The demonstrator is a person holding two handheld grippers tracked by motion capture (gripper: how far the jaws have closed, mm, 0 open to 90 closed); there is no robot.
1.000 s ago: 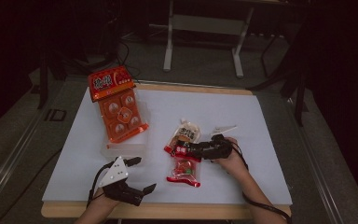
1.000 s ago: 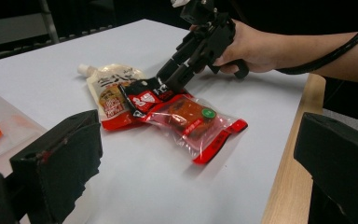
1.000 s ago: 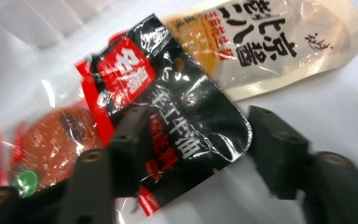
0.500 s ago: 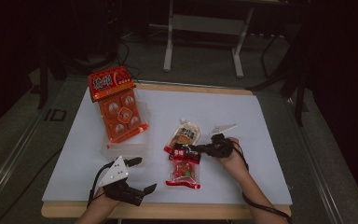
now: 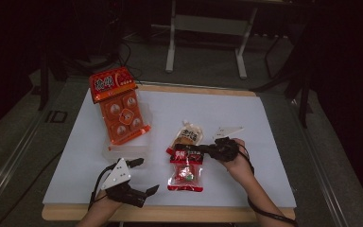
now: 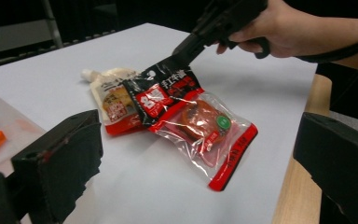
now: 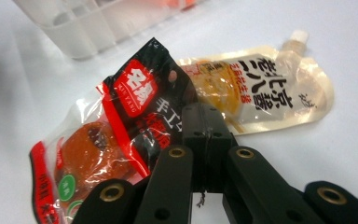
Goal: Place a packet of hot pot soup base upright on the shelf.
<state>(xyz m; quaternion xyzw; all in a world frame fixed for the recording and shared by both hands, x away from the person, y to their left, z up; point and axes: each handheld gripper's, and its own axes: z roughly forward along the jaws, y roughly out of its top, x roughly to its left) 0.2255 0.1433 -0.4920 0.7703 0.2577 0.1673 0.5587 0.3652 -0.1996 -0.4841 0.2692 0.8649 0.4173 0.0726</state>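
Observation:
A clear snack packet with a red and black header [image 5: 185, 172] [image 6: 196, 116] [image 7: 121, 140] lies at the table's front middle. My right gripper [image 5: 182, 150] [image 6: 181, 52] [image 7: 204, 122] is shut on its black top edge, which is raised off the sheet while the bottom end rests on it. A pale spouted pouch [image 5: 187, 134] [image 6: 109, 95] [image 7: 261, 93] lies flat just behind, partly under the packet's header. At the front left my left gripper [image 5: 147, 176] stands open with nothing between its jaws, aimed at the packet from a short way off.
An orange box of round snacks [image 5: 118, 106] lies at the back left of the white sheet [image 5: 246, 109]. A clear plastic tray [image 5: 123, 151] [image 7: 88, 23] sits in front of it. The table's wooden front edge [image 5: 194, 213] runs close under the packet.
The right gripper has risen a little, taking the packet's top edge up with it. The left gripper has kept still.

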